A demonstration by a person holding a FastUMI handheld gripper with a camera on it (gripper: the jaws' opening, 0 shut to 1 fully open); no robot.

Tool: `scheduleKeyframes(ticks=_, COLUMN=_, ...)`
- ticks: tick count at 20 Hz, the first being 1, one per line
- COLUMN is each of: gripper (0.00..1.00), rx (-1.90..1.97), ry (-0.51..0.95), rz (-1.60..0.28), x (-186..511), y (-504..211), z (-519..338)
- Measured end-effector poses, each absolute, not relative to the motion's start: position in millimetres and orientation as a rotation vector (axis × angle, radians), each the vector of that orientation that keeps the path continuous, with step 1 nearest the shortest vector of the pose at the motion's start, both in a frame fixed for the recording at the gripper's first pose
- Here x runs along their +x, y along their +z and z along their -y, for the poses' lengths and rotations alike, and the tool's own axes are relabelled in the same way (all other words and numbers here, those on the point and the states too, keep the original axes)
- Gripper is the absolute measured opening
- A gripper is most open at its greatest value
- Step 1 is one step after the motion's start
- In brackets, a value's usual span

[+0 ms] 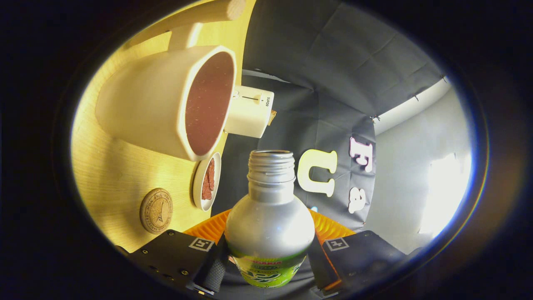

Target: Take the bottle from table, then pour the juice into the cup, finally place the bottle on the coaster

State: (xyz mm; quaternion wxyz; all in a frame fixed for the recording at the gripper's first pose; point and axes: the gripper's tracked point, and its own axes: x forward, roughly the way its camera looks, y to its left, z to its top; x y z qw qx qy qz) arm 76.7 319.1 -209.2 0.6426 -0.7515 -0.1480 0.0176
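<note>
A silver aluminium bottle with a green label (270, 227), its threaded neck uncapped, is clamped between both fingers of the gripper (268, 273). The view is tipped sideways. Beyond the bottle's mouth, on the light wooden table (112, 175), stand a cream cup with a reddish-brown inside (166, 102), a small white dish (206, 181) and a round cork coaster (156, 210).

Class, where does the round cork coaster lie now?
In the gripper view, the round cork coaster lies on the wooden table, beside the small white dish, below the big cream cup.
</note>
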Motion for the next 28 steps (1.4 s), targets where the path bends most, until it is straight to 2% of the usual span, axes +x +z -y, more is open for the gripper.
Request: scheduleKeyframes(ticks=28, gripper=0.81, rx=-1.864, ry=-0.004, rz=0.391, x=74.8, y=-188.4, z=-312.2)
